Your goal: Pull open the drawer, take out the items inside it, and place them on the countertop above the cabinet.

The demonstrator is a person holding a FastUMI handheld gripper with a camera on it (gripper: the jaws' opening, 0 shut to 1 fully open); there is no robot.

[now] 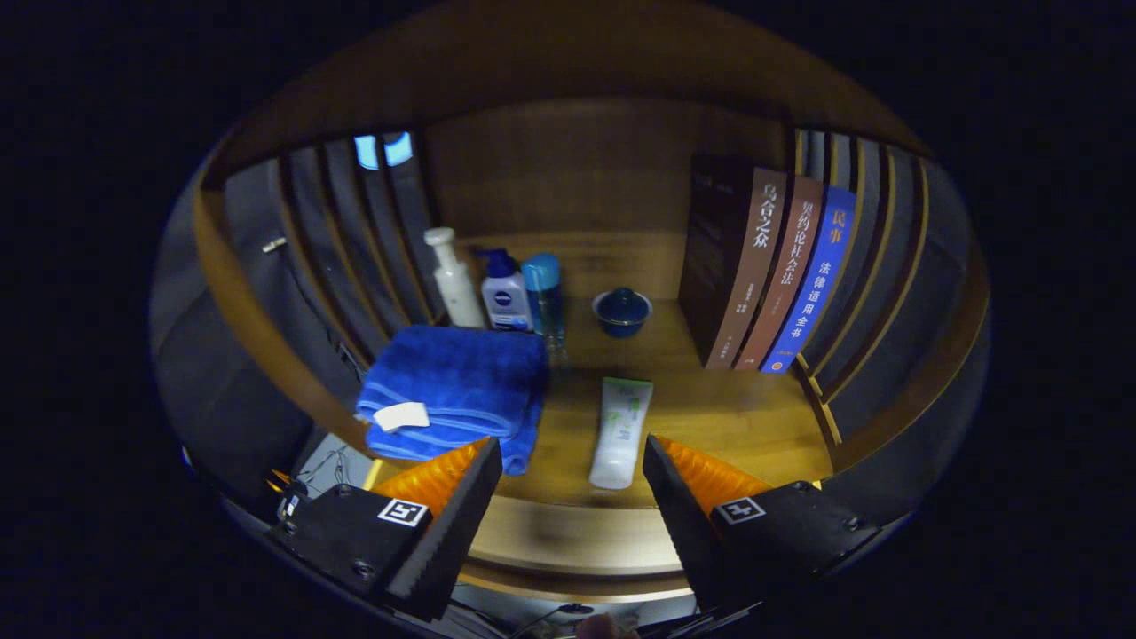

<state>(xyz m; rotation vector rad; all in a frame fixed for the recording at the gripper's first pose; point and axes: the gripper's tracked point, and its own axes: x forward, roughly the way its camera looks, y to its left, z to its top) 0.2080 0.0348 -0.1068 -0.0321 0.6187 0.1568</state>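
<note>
Towel (457, 386), blue and folded, lies on the wooden bench (737, 417) just ahead of the gripper's left finger. Behind it, against the slatted wall, stand a white bottle (453, 277), a blue-capped pump bottle (504, 293) and a slim blue can (543, 297). White tube (619, 432) lies flat on the bench, just beyond the gap between the fingers. Small dark lidded bowl (621, 311) sits farther back. Three books (772, 266) stand upright at right. Gripper (568, 484) fingers spread apart, holding nothing.

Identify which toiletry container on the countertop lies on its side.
The white-and-green tube, flat just ahead of the open jaws; white bottle, blue-capped bottle and blue can stand upright.
</note>
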